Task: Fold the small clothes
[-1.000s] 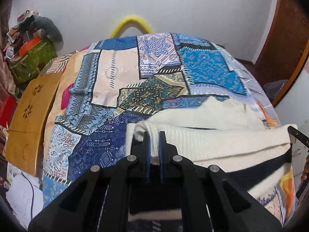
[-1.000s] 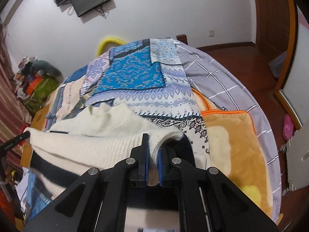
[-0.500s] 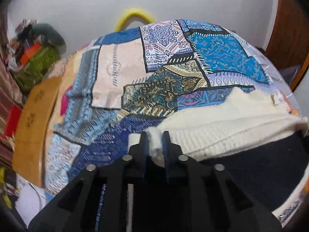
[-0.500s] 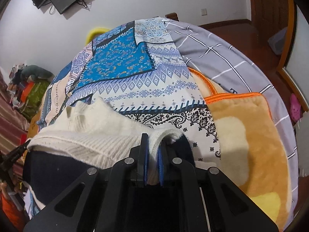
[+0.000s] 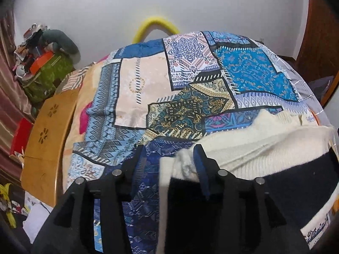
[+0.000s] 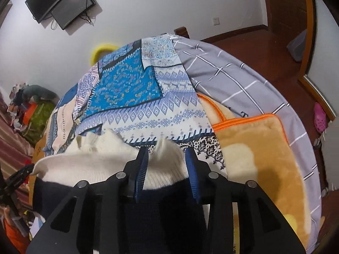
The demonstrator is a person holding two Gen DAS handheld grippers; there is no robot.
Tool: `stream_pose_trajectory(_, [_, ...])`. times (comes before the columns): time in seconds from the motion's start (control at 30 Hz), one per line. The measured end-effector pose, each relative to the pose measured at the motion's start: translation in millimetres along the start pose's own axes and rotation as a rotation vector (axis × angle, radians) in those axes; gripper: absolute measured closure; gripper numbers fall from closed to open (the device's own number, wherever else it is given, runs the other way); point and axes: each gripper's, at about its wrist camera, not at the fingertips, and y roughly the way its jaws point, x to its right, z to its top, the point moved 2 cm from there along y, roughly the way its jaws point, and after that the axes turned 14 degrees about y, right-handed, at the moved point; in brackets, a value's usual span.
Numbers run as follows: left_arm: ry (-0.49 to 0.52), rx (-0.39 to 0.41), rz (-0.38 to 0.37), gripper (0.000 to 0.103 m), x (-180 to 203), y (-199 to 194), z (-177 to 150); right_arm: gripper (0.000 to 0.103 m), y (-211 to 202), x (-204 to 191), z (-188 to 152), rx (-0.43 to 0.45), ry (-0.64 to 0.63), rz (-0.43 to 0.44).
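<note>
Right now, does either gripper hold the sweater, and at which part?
Neither. The left gripper and the right gripper are open, the cream sweater lying loose between the fingers at its folded edge.

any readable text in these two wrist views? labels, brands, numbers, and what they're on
"T": a lone dark letter on the grey checked sheet, just above the orange-edged plush blanket; any neighbouring marks are unreadable.
Small tag on the cream sweater: too small to read.
Yellow strip at the bottom edge of the right wrist view: dark marks, cut off and blurred.
Wall-mounted screen: dark, no legible text.
Boxes and bags by the wall: no readable print.
</note>
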Motion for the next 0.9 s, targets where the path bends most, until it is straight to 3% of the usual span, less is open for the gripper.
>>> stream_pose_trajectory(0.17, [-0.041, 0.027, 0.008, 0.047, -12.6, -19.2, 1.7, 0.067, -11.7, -12.3, -7.5, -0.002, -0.071, -0.010])
stream_pose_trajectory(0.33, [-0.071, 0.044, -0.039, 0.046, -13.4, -38.1, -0.7, 0.065, -15.9, -40.0, -24.8, -0.005, -0.193, -0.010])
stream_pose_trajectory(0.4, [-0.048, 0.053, -0.058, 0.041, -5.0, -44.8, -1.4, 0.063, -15.1, -53.4, -33.5, -0.009, -0.242, -0.004])
stream_pose_trajectory(0.5, [-0.008, 0.068, -0.080, 0.036, 12.0, -52.9, -1.9, 0.047, -11.4, -78.5, -50.3, -0.013, -0.314, 0.020])
stream_pose_trajectory(0.73, [0.058, 0.051, -0.166, 0.034, 52.8, -44.3, -2.9, 0.025, 9.0, -123.1, -89.0, -0.029, -0.463, 0.041])
stream_pose_trajectory(0.9, [0.066, -0.005, -0.225, 0.034, 79.5, -22.0, -10.2, 0.022, 34.8, -133.0, -110.1, -0.105, -0.501, 0.046])
